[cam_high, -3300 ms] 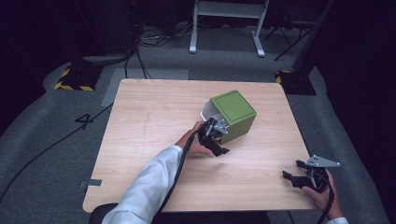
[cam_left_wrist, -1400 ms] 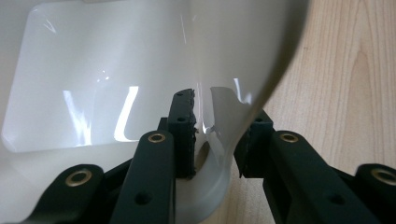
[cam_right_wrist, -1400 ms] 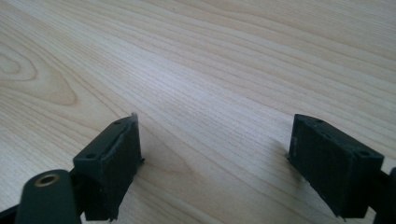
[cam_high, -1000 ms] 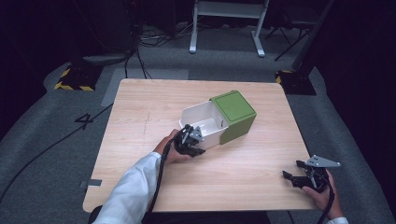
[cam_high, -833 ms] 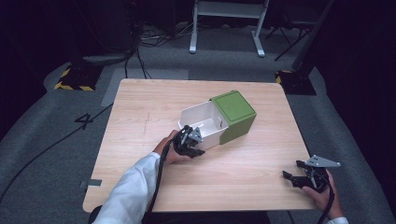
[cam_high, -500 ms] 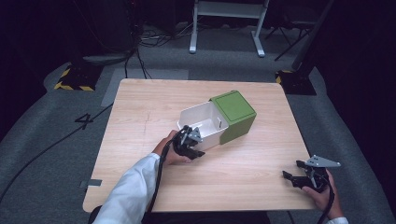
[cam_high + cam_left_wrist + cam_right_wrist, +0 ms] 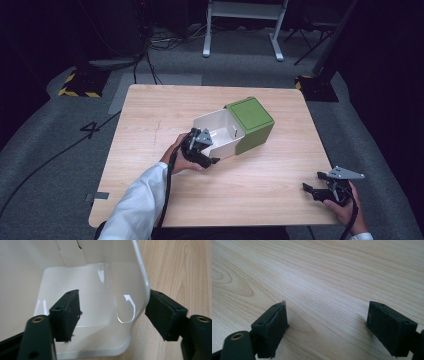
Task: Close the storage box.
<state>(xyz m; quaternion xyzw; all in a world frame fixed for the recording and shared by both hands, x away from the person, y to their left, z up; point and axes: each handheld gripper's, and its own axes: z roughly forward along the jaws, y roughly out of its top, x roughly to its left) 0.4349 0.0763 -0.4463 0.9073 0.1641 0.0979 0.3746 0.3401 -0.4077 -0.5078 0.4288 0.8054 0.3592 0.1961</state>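
Looking down from the high view, we note a wooden table (image 7: 150, 125) with a green box (image 7: 252, 122) lying on its side near the middle. A white inner tray (image 7: 216, 134) sticks partway out of the box's open end, toward the person's left. The left gripper (image 7: 200, 148) sits at the tray's near outer corner, held by a hand in a white sleeve (image 7: 137, 207). The right gripper (image 7: 314, 191) rests low at the table's near right corner, well apart from the box, its grey three-cornered plate on top.

From the left gripper view, we see the white inner tray (image 7: 95, 302) close up, glossy and with nothing inside. The left gripper (image 7: 113, 316) stands with jaws spread wide: one jaw sits inside the tray, the other outside over bare wood, so the tray's rounded side wall runs between them. Neither pad presses the wall; a gap shows on both sides.

From the right gripper view, we record the right gripper (image 7: 327, 322) with jaws wide apart, holding nothing, just above the table (image 7: 332, 277) grain.
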